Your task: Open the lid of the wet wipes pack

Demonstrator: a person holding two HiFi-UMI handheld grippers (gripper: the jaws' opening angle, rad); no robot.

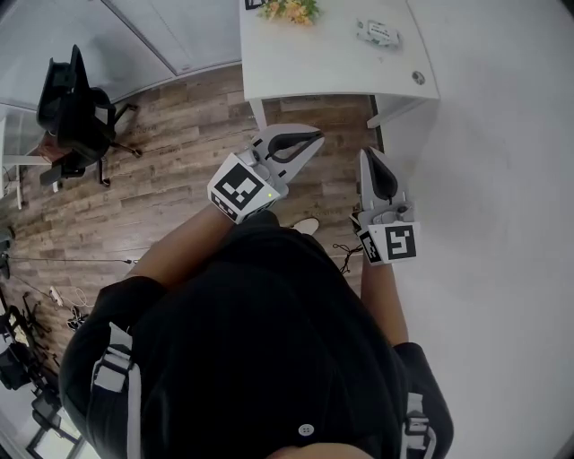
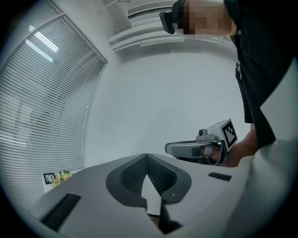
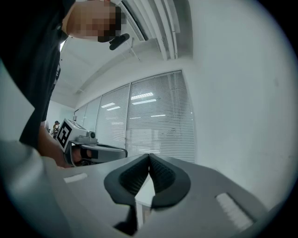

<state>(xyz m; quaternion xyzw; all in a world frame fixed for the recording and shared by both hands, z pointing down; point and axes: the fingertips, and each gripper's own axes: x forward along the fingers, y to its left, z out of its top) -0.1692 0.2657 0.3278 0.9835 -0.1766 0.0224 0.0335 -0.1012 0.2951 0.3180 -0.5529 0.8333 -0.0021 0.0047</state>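
Wood-plank floor (image 1: 179, 179) lies under left tongs (image 1: 316, 137) and right tongs (image 1: 366, 154), both closed, empty.

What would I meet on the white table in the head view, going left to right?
On the white table: bunch of yellow flowers → white flat wet wipes pack → small round grey disc near the right edge.
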